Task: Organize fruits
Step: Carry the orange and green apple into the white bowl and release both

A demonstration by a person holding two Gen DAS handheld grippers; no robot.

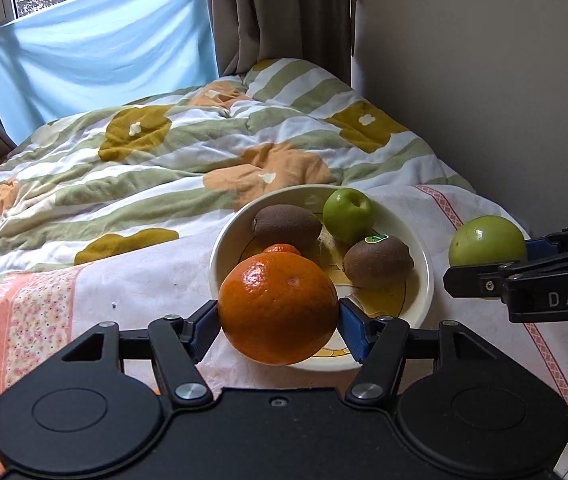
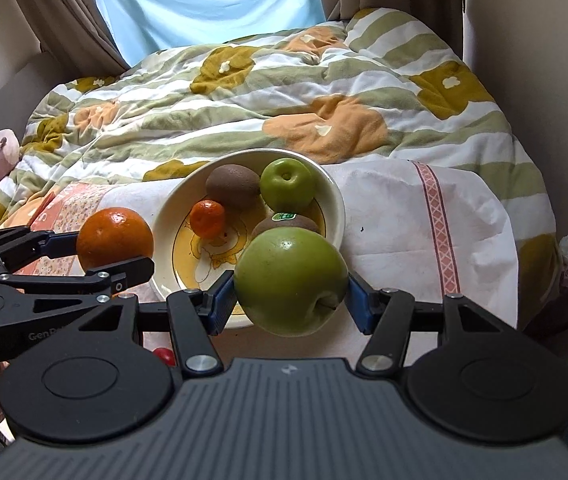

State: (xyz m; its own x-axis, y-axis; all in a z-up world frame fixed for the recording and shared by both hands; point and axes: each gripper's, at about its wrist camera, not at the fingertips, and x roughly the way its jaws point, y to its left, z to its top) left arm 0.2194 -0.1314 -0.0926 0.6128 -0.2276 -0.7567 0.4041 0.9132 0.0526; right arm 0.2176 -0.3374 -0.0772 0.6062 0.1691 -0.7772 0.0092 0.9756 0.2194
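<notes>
My left gripper is shut on a large orange, held above the near rim of a cream bowl. My right gripper is shut on a large green apple, held above the bowl's near right rim. The bowl holds two kiwis, a small green apple and a small mandarin. In the right wrist view the left gripper holds the orange left of the bowl. In the left wrist view the right gripper holds the apple right of it.
The bowl stands on a white and pink cloth spread over a bed. A rumpled green, white and orange quilt lies behind it. A wall runs along the right. A small red object lies near the front edge.
</notes>
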